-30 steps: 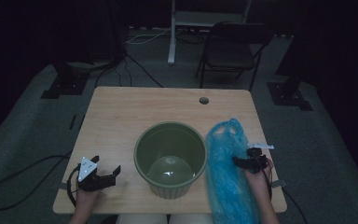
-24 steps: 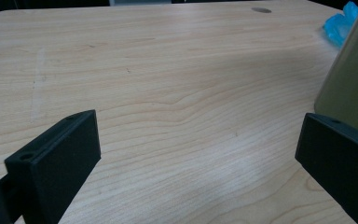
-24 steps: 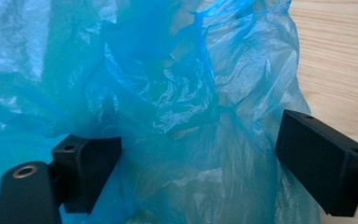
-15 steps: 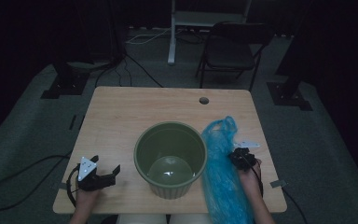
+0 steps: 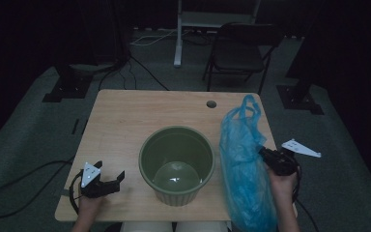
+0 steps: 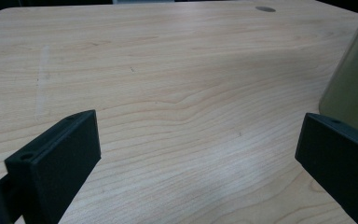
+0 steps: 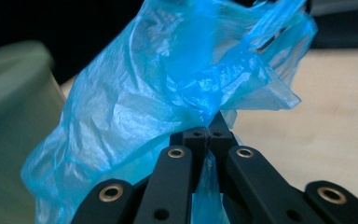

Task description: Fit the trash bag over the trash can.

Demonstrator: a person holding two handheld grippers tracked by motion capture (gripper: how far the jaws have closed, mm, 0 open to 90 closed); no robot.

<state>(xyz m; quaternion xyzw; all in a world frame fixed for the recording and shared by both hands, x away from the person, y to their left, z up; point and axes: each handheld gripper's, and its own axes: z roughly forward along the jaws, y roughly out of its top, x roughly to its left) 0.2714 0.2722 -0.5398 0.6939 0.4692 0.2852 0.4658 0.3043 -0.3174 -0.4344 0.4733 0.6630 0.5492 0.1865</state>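
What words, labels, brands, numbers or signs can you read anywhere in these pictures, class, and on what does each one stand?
None can be read.
The blue plastic bag, clamped in the right gripper, is plain.
The green bucket has no label that shows.
The wooden table is bare wood grain.
The left gripper and its open jaws carry no marking.

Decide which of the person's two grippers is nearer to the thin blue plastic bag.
The right. The right gripper is shut on the thin blue plastic bag beside the round green plastic bucket. The left gripper rests open on the far side of that bucket.
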